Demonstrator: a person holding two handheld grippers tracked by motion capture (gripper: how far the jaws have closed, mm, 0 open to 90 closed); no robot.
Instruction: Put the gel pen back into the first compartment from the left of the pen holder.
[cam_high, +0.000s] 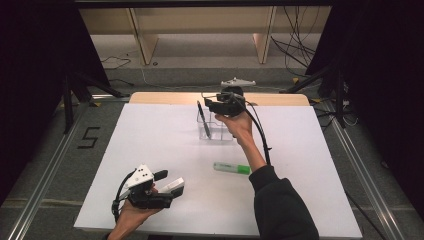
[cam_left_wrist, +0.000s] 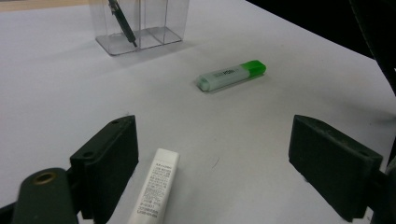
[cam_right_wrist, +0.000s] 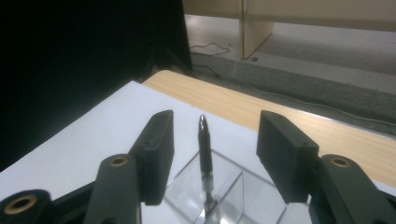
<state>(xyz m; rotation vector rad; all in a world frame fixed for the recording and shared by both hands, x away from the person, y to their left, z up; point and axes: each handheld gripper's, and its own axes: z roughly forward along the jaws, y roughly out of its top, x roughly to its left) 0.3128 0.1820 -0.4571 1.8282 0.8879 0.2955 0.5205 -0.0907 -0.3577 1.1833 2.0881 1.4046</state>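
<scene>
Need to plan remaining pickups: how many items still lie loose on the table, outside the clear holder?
2: green highlighter mid-table, and white eraser between the left gripper's open jaws.

wooden table (cam_high: 150, 97) is wearing a white sheet (cam_high: 165, 150); sitting on it are a clear holder (cam_high: 216, 131), a green highlighter (cam_high: 232, 168) and a white eraser (cam_left_wrist: 155, 189)

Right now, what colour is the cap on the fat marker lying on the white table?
Bright green cap on the pale highlighter marker; the left gripper view shows it best.
</scene>
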